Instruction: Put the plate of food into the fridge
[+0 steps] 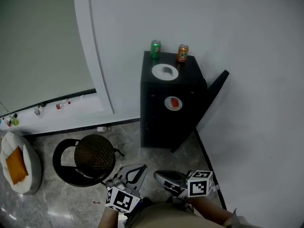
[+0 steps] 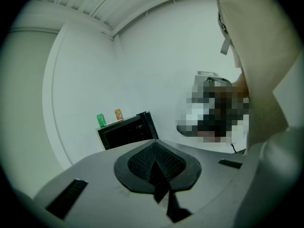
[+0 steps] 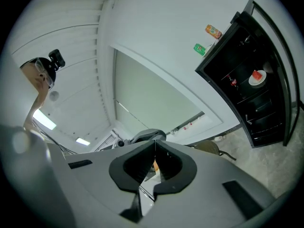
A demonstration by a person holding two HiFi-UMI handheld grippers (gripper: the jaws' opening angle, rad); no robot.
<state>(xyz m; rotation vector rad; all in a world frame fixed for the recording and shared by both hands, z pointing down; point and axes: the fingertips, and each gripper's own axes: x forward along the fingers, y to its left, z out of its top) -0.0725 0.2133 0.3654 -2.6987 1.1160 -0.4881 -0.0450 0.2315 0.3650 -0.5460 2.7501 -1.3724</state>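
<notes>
Closest to the viewer, low in the head view, the left gripper (image 2: 154,147) has its jaws pressed together with nothing between them. Beside it, the right gripper (image 3: 155,143) is likewise closed and empty. Ahead, against a white wall, stands a small black fridge (image 1: 159,122) with its door (image 1: 216,87) swung open. The plate of food (image 1: 168,104) rests on a shelf inside. On top of the fridge sit another white plate (image 1: 156,72), a green can (image 1: 155,49) and an orange can (image 1: 183,53).
</notes>
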